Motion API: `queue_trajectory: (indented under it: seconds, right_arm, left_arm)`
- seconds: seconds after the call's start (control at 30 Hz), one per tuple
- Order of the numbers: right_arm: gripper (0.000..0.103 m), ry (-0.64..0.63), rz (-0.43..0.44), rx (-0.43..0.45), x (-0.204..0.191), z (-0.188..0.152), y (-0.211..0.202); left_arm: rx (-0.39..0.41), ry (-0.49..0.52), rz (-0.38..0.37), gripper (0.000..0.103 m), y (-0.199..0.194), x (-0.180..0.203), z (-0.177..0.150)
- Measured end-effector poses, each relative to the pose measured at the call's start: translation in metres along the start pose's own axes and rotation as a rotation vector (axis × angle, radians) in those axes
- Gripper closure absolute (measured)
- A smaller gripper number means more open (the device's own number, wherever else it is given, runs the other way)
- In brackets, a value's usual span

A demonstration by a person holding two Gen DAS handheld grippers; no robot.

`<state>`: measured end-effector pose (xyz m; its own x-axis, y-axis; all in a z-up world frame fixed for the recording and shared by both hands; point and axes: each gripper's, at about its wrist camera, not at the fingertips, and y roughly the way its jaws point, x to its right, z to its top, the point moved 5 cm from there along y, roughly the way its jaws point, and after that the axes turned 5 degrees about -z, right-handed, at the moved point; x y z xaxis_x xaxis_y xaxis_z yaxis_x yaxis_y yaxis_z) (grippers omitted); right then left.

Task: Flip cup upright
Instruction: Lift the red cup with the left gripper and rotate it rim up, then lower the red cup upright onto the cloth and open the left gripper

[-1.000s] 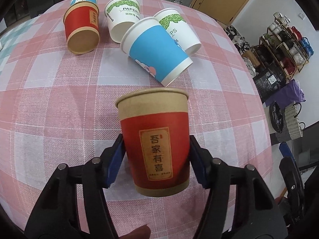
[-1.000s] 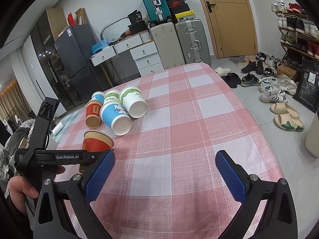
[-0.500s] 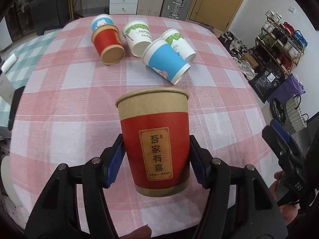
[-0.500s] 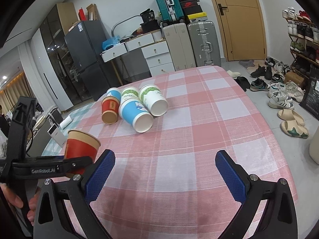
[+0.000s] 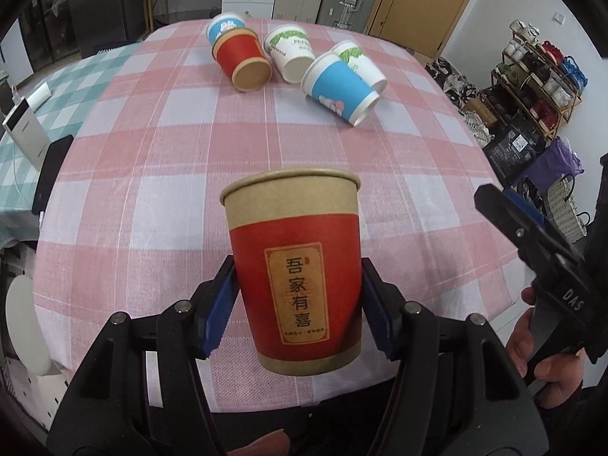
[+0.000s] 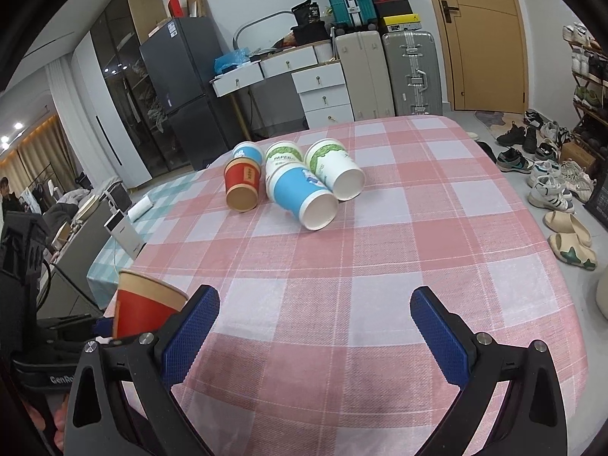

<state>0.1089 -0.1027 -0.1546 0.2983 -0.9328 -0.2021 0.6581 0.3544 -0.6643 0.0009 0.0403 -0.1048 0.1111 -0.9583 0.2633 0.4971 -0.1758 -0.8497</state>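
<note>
Near half of tablecloth [image 6: 342, 266] bare, room to pass; far end blocked by cluster of lying cups [image 6: 304, 186], touching.

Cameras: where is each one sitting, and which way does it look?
Left wrist: on the left hand-held gripper, looking along its fingers at the red cup it clamps upright and the checked table; the person's right hand shows.
Right wrist: on the right hand-held gripper, open and empty, looking across the table toward the door.
Both show the red cup and the lying blue cup.
</note>
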Motion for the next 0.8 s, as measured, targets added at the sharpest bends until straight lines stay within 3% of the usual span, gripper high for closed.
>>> queue_trajectory:
  seconds: [0.4, 0.47, 0.57, 0.8]
  right_arm:
    - [0.000, -0.004, -0.008, -0.028, -0.004, -0.009, 0.003]
    - [0.000, -0.006, -0.007, -0.029, -0.004, -0.009, 0.003]
    - [0.000, -0.008, -0.005, -0.031, -0.006, -0.009, 0.003]
    - [0.000, -0.011, -0.002, -0.028, -0.007, -0.008, 0.002]
  left_arm:
    - [-0.100, -0.043, -0.034, 0.042, 0.041, -0.009, -0.011]
    - [-0.113, -0.055, -0.033, 0.032, 0.044, -0.011, -0.010]
    - [-0.090, -0.046, -0.038, 0.019, 0.038, -0.011, -0.008]
    - [-0.022, -0.045, -0.058, 0.019, 0.014, -0.009, 0.002]
